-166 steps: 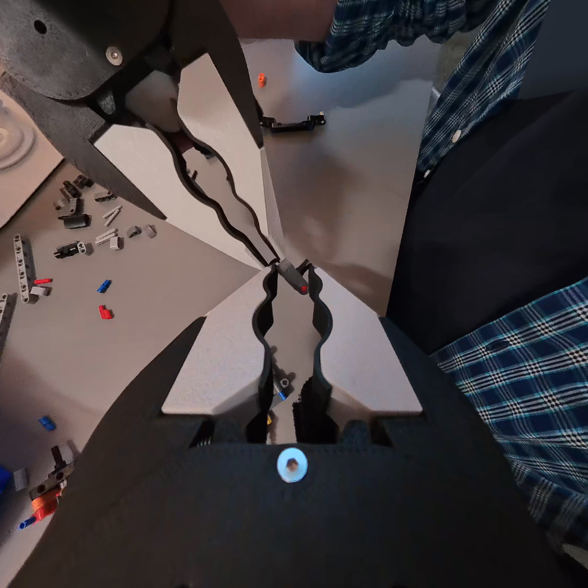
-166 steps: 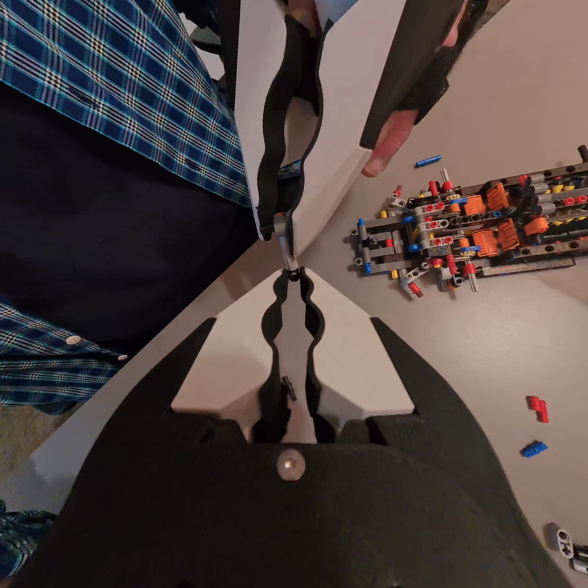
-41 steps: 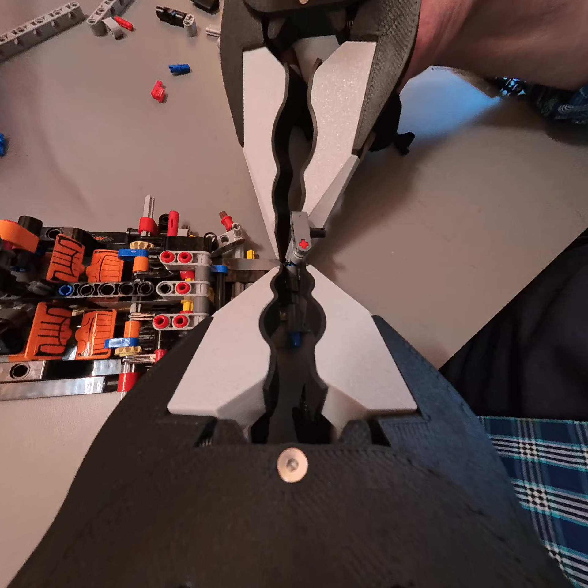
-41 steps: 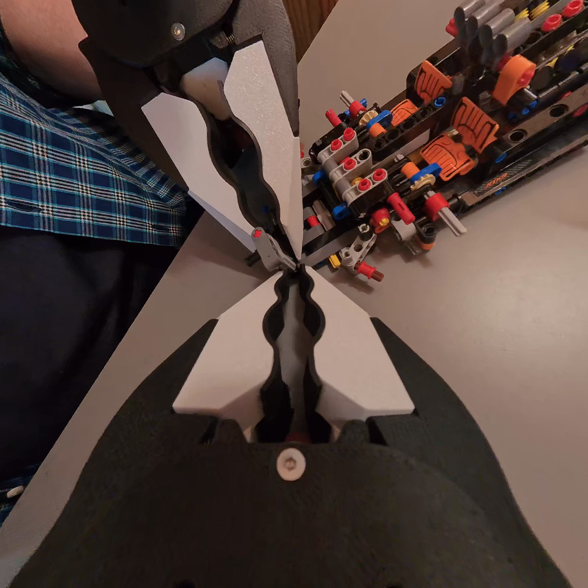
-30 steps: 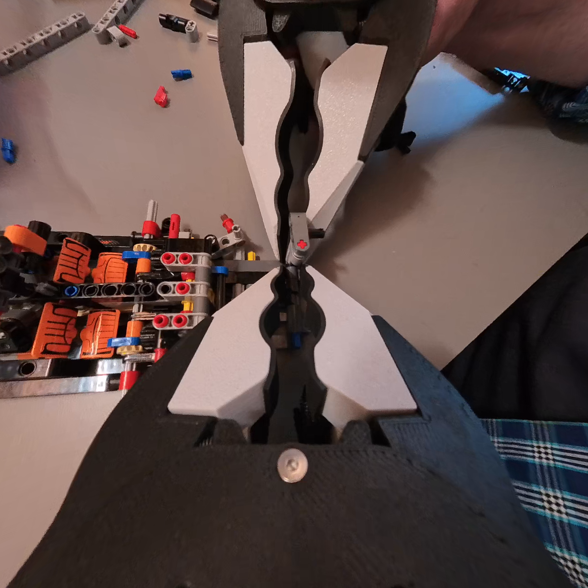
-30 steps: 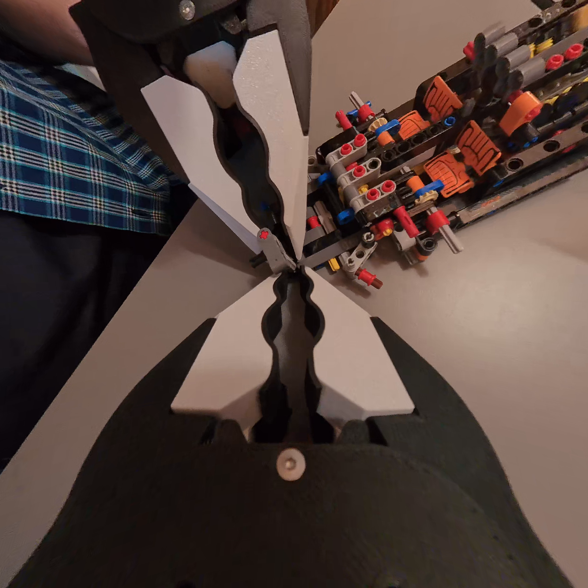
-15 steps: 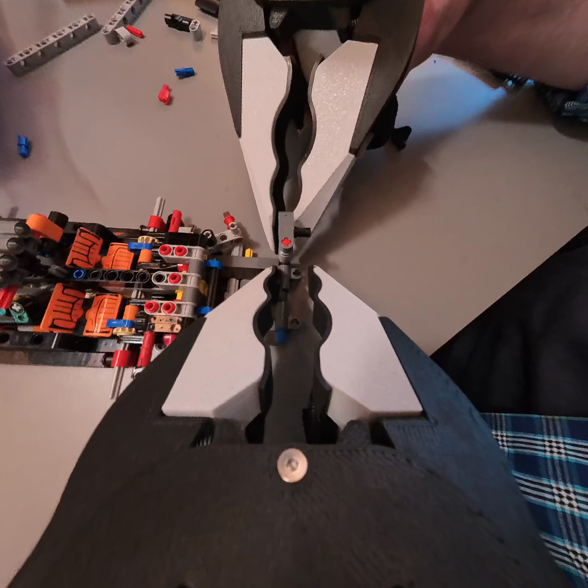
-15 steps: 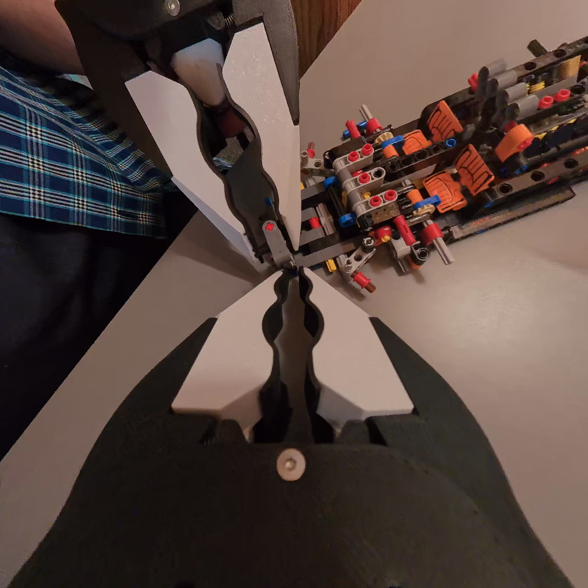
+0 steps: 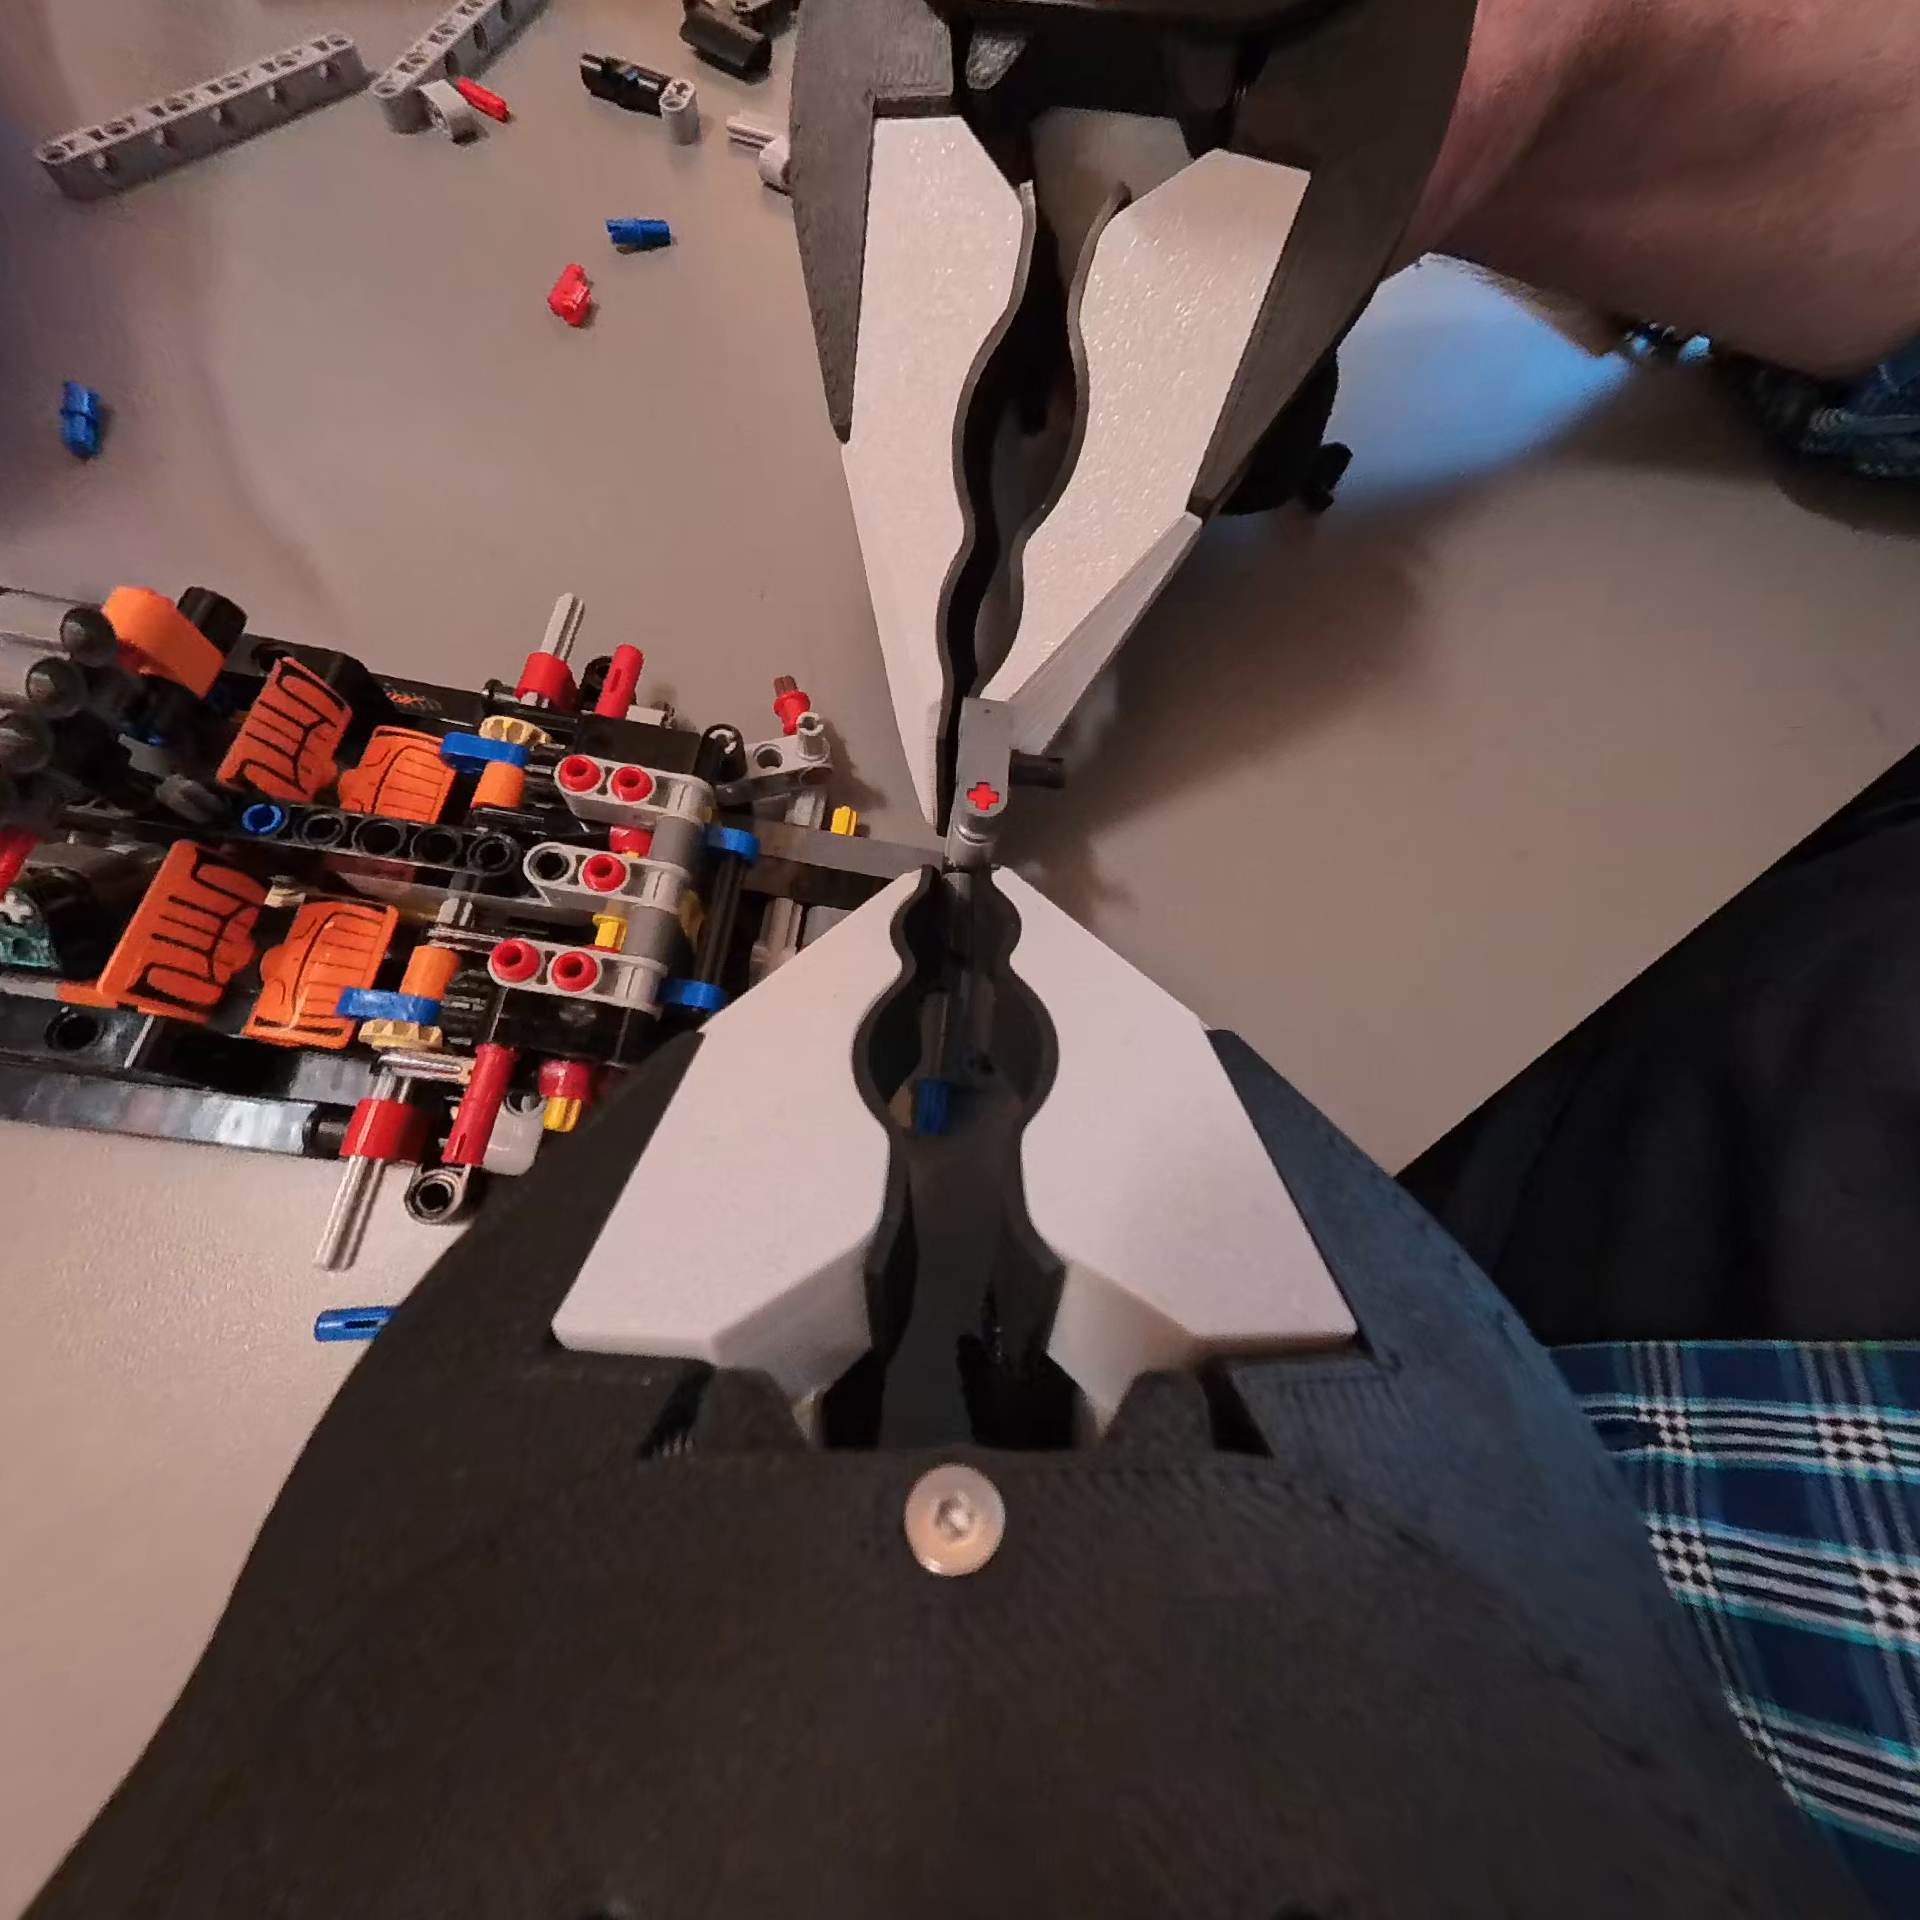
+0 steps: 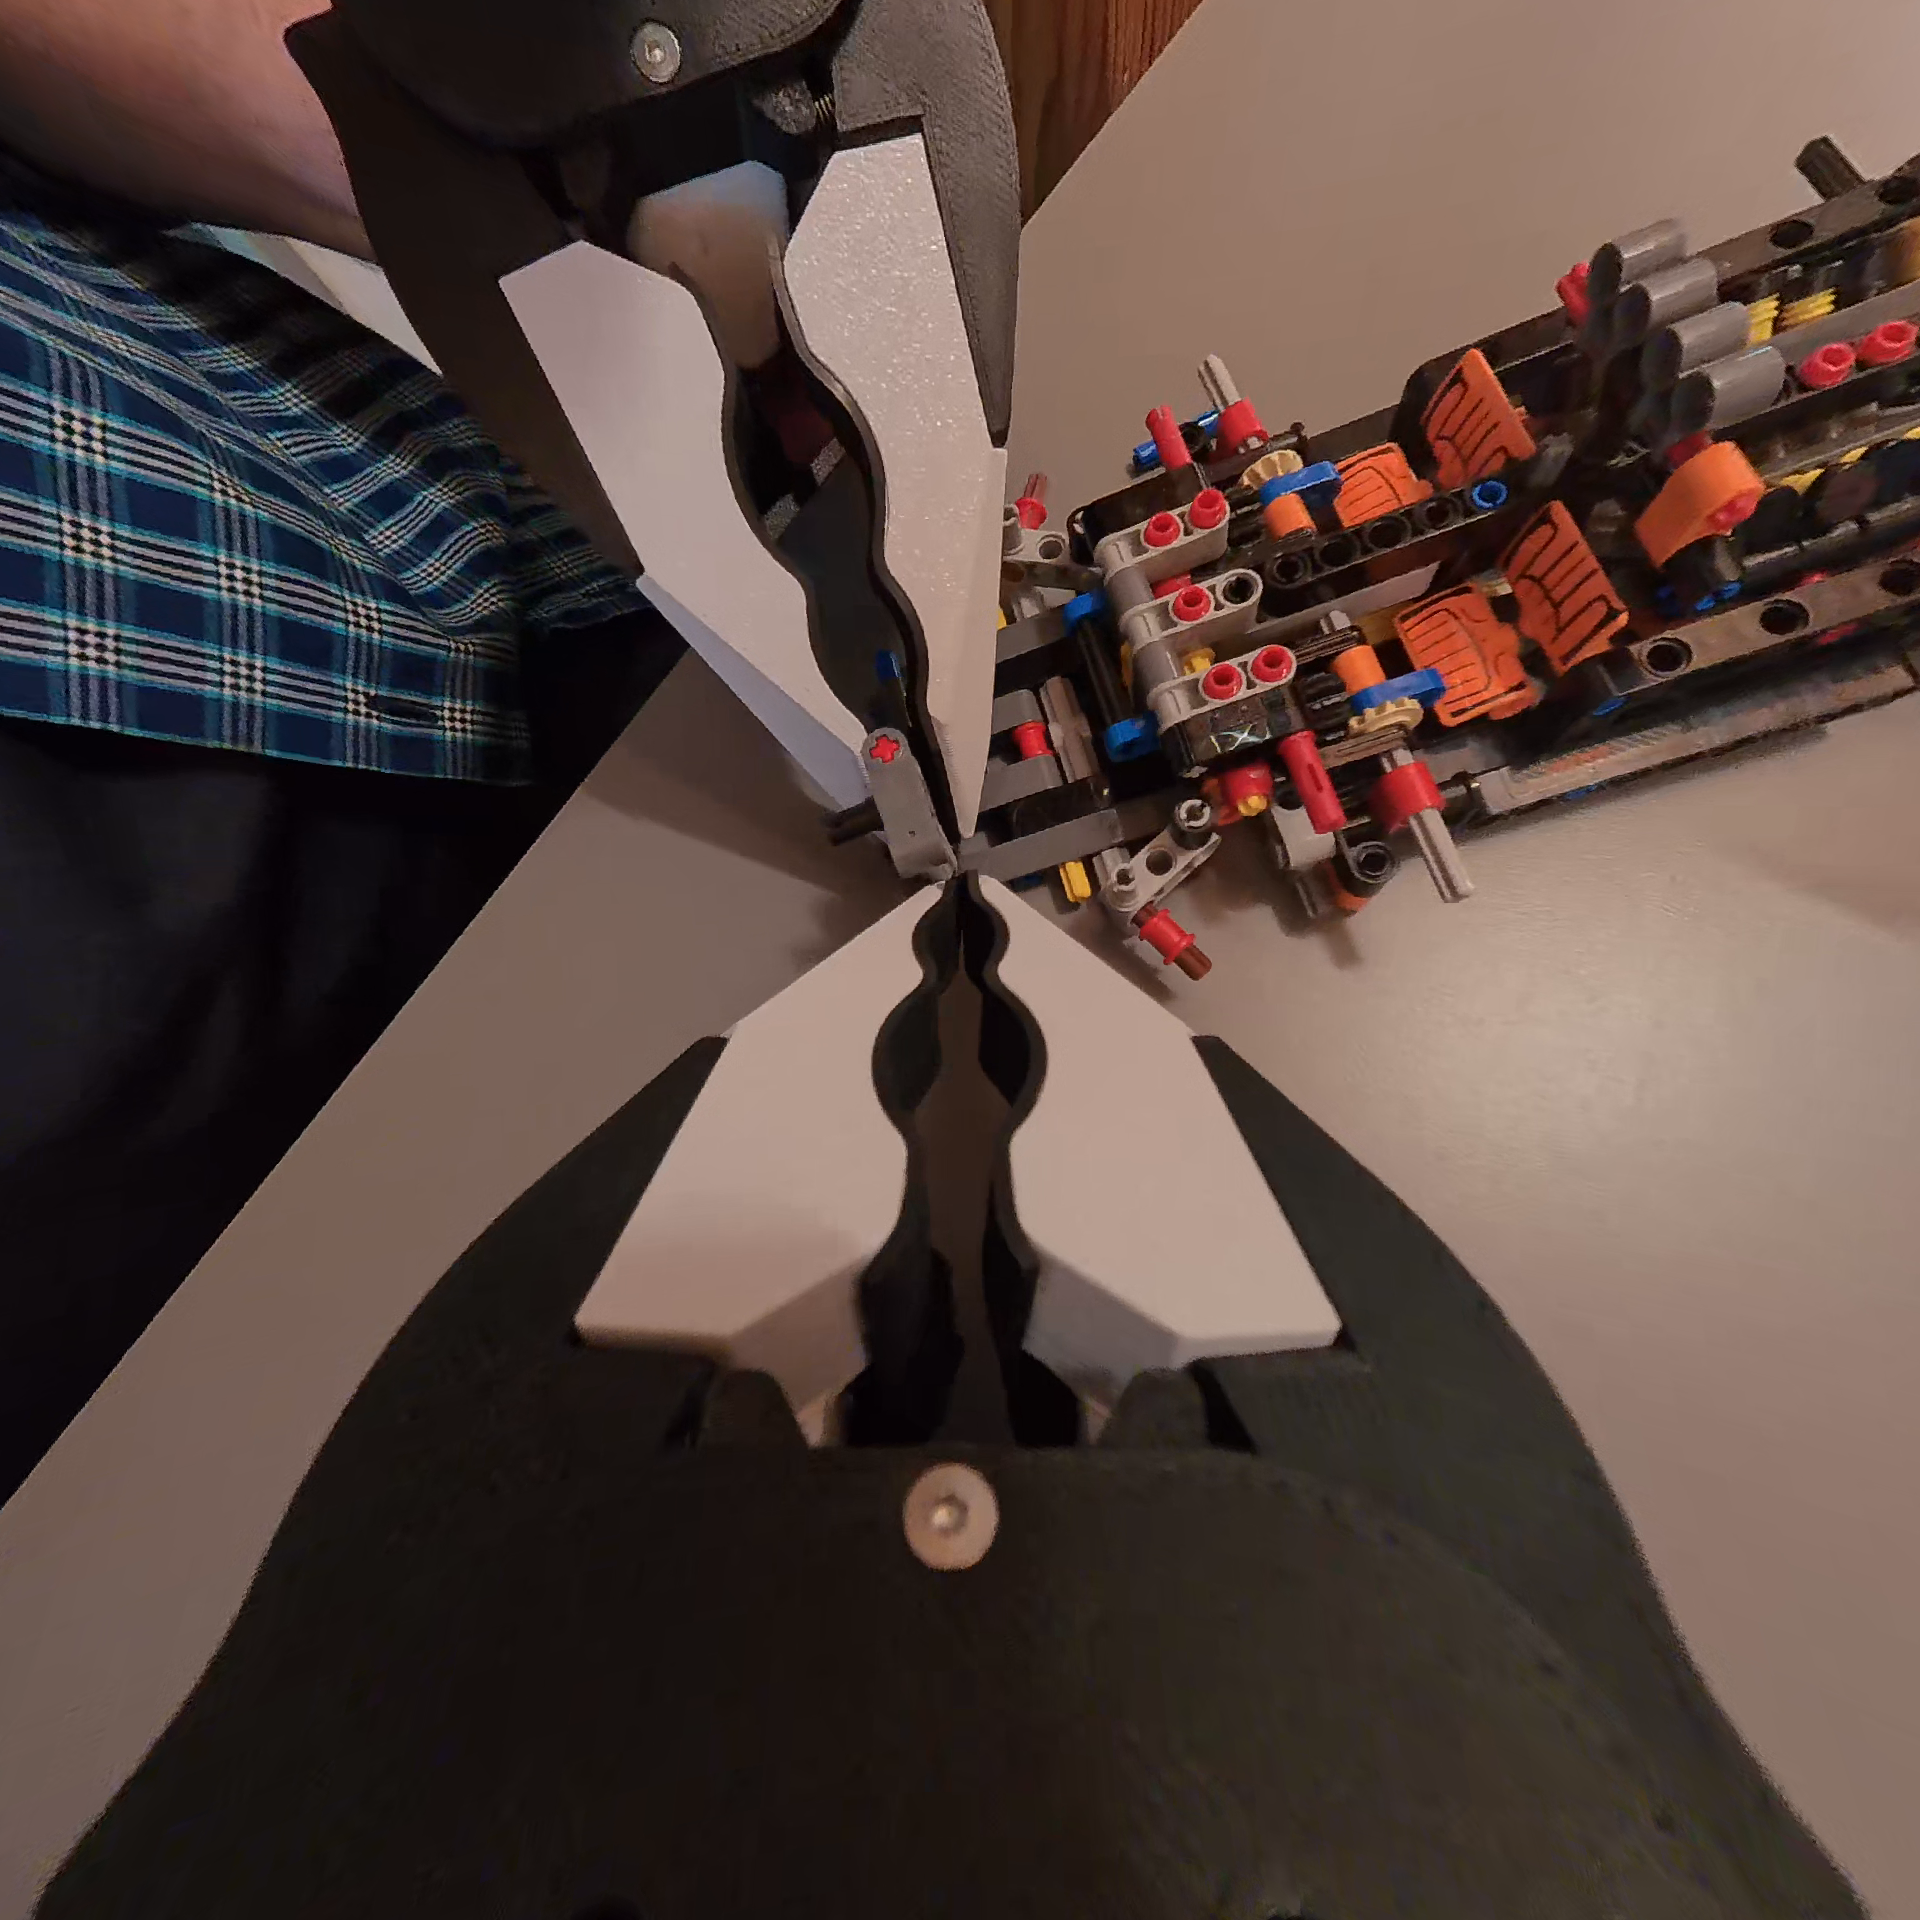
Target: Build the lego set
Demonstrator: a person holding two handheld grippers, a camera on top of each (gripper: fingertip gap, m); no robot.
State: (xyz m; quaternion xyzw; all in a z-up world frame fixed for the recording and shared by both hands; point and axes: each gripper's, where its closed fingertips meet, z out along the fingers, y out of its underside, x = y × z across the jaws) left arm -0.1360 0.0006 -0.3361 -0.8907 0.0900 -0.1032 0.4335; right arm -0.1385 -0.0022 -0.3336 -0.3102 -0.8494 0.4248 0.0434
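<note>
The left hand-held gripper (image 9: 961, 883) and the right hand-held gripper (image 10: 961, 894) meet tip to tip over the pale surface (image 9: 1455, 831), near its edge beside the person's dark lap and blue plaid shirt (image 10: 208, 540). Between the two sits a small grey connector piece (image 9: 980, 774) with a red cross-shaped axle end showing and a black pin sticking out of one side. The right hand-held gripper is clenched on the upper part of this piece, its white fingers (image 9: 935, 416) pressed together along their length. The left hand-held gripper is also squeezed nearly closed, its tips at the lower end of the piece; a thin dark part with a blue end (image 9: 935, 1101) lies in the gap between its fingers, though whether that belongs to the same piece is hard to tell. Just beside the grippers lies the long lego chassis (image 10: 1455, 603), black and grey beams with orange panels, red pins and blue connectors. Loose pieces are scattered farther off: grey beams (image 9: 208, 114), a red pin (image 9: 569, 294) and blue pins (image 9: 637, 231).
</note>
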